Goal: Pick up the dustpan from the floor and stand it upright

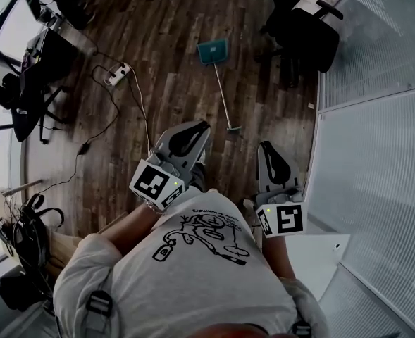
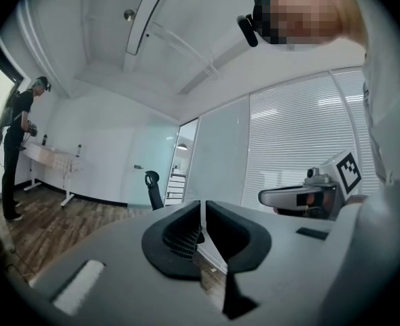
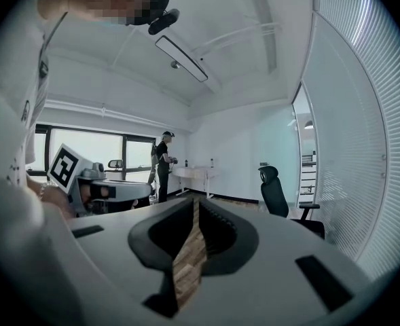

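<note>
A teal dustpan (image 1: 213,51) lies flat on the dark wood floor ahead of me, its long thin handle (image 1: 224,98) running toward me and ending in a teal grip. My left gripper (image 1: 201,127) is held at waist height, short of the handle's near end and a little to its left, jaws shut with nothing between them. My right gripper (image 1: 265,146) hangs to the right of the handle's end, also shut and empty. In both gripper views the jaws point level across the room; the dustpan is not in either view.
A black office chair (image 1: 302,30) stands to the right of the dustpan, by a glass partition with blinds (image 1: 376,118). A white power strip (image 1: 117,74) with black cables lies on the floor at the left. Desks and chairs (image 1: 31,83) stand further left. Another person (image 3: 164,165) stands by a far table.
</note>
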The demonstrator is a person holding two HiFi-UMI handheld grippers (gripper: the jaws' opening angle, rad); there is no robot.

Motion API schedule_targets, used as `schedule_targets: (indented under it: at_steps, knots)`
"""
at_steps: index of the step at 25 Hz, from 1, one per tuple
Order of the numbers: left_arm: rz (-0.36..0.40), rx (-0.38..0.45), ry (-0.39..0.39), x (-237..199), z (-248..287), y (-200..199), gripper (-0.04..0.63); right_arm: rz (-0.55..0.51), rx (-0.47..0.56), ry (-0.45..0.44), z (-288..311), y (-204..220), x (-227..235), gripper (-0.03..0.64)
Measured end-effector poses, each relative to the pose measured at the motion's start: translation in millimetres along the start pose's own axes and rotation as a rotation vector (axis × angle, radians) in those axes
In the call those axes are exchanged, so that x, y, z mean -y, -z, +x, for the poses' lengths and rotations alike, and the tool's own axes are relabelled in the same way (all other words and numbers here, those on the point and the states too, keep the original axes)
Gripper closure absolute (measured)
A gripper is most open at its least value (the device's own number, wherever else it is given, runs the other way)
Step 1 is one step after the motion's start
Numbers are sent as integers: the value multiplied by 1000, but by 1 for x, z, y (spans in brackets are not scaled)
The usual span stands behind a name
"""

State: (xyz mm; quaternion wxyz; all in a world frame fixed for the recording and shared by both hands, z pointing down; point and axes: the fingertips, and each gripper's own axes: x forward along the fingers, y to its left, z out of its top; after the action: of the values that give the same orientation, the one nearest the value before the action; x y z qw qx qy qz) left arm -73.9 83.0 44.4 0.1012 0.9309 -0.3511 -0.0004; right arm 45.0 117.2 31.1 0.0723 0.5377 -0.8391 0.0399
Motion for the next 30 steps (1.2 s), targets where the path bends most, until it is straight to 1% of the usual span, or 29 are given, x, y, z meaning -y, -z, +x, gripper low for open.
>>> schedule_targets:
  at_steps: [8,15,20,23,30]
  knots:
    - [4,6,16,-74,22,-18,575,-7,5,18,77,-18,1,594]
    - [-4,4,13,-127,25,-20,575,1,-7,4,132,-17,-15,594]
    - [-15,3,6,-142,36,-17,575,1,-17,-18,150,-14,-13,594]
    - [-24,8,3,-147,40,-17,575,-6,-18,-15,157,-15,-8,594]
    - [-25,2,13,-140,55,-15,575,-10,-13,-1,154,-17,10,594]
